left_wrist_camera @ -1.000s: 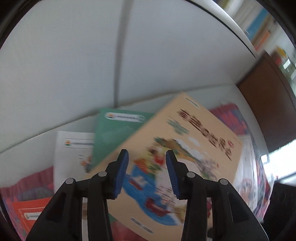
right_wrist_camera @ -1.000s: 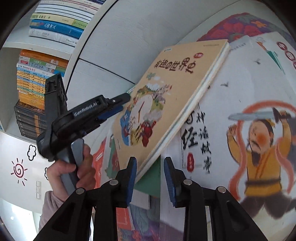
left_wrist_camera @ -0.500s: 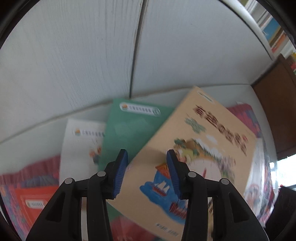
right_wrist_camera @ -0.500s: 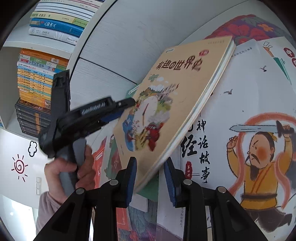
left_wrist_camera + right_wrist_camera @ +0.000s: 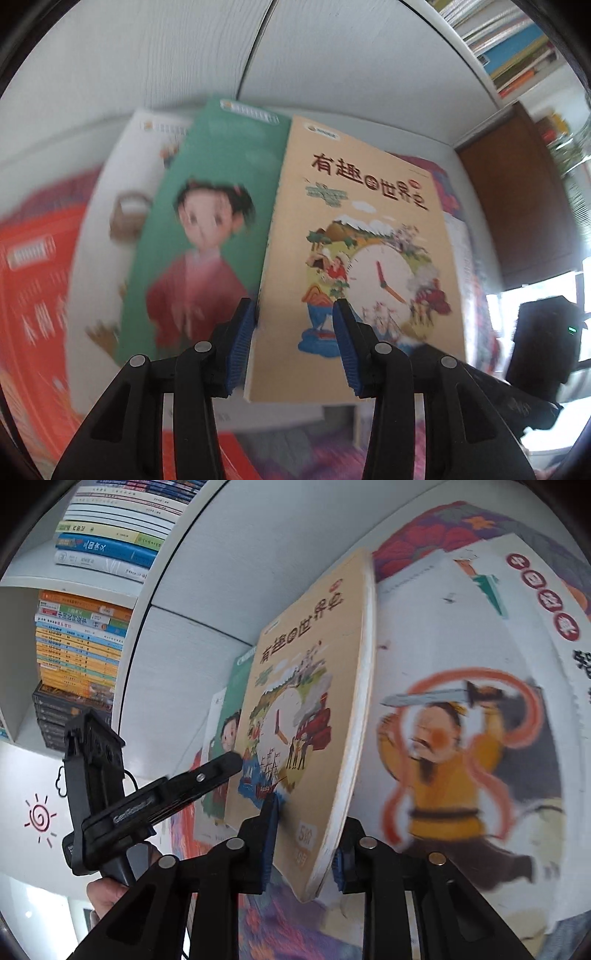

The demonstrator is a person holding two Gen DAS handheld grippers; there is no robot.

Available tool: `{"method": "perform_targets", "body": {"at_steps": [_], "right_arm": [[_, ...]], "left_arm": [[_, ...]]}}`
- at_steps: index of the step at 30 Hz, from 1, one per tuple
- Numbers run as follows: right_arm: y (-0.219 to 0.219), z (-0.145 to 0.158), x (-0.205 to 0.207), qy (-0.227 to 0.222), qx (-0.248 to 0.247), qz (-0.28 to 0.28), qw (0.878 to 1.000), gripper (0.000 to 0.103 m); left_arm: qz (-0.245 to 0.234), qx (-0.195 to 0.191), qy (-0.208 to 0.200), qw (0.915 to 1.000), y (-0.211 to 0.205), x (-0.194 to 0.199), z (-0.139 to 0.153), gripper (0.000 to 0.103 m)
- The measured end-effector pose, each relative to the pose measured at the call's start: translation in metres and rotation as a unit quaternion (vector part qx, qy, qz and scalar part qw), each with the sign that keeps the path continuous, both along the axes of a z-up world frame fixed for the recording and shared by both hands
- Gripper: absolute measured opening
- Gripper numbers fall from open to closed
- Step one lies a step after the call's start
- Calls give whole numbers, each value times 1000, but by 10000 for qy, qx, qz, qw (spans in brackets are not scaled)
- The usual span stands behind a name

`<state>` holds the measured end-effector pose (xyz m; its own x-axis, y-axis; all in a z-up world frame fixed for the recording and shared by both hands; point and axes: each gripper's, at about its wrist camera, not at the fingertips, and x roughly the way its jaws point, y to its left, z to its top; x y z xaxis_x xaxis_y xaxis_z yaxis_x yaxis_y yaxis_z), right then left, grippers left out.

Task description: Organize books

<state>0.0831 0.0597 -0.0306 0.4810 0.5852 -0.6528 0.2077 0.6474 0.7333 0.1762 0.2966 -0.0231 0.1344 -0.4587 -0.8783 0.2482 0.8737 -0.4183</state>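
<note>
tan book (image 5: 306, 716) stands on edge, spine up, in right gripper (image 5: 301, 843)

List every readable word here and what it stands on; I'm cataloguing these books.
"有趣的世界史": cover of the tan book.
"GenRobot", ending unclear: side of the left gripper.
Red-circled title on the white warrior book: blurred, unreadable.
Shelf spines, orange book, green book: print too small or blurred.

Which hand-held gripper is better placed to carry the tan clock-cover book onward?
Right. The right hand-held gripper has the tan book standing on edge between its pads, gripped at the lower corner. The left hand-held gripper is open and only faces the cover, beside the green book.
</note>
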Motion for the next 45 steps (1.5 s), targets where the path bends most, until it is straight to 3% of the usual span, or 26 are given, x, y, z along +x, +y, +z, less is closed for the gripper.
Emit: {"method": "perform_targets", "body": {"at_steps": [5, 9, 12, 14, 17, 19, 22, 23, 25, 31, 37, 42, 45], "right_arm": [[-13, 9, -18, 109, -296, 306, 9990, 21], [-19, 11, -51, 362, -383, 818, 9953, 23], [-28, 9, -78, 715, -624, 1175, 9885, 38], [-39, 9, -90, 839, -1019, 1243, 9834, 38], [-57, 17, -88, 671, -1109, 758, 9887, 38], [-54, 22, -76, 566, -1241, 790, 9875, 39], [-27, 25, -65, 625, -1909, 1064, 9738, 44], [-19, 29, -65, 574, -2094, 1150, 9694, 44], [-5, 31, -69, 543, -2402, 1332, 9600, 48], [7, 17, -90, 612, -2085, 1670, 9617, 48], [37, 13, -99, 410, -2107, 2204, 9515, 53], [31, 3, -116, 766, -1476, 2598, 9512, 52], [17, -1, -122, 892, -1114, 2451, 9589, 51]], "left_arm": [[50, -490, 277, 9984, 8, -37, -5, 40], [-157, -142, 344, 9992, -12, -94, -8, 40], [-175, 69, 328, 9993, -20, -130, -12, 41], [62, 373, 73, 9993, -16, -135, -6, 40], [410, 182, 155, 9989, -11, -123, -7, 40], [491, 69, 177, 9986, -8, -117, -5, 40], [430, 249, 32, 9988, -19, -127, -2, 41], [438, 250, 56, 9987, -40, -134, -5, 41], [532, 270, 47, 9982, -36, -149, -6, 41], [1054, 44, 339, 9938, -13, -204, -17, 40], [1268, 251, 539, 9902, -4, -241, -18, 40], [1277, 106, 643, 9897, 11, -256, -17, 40], [1426, -170, 729, 9869, 22, -252, -21, 40]]}}
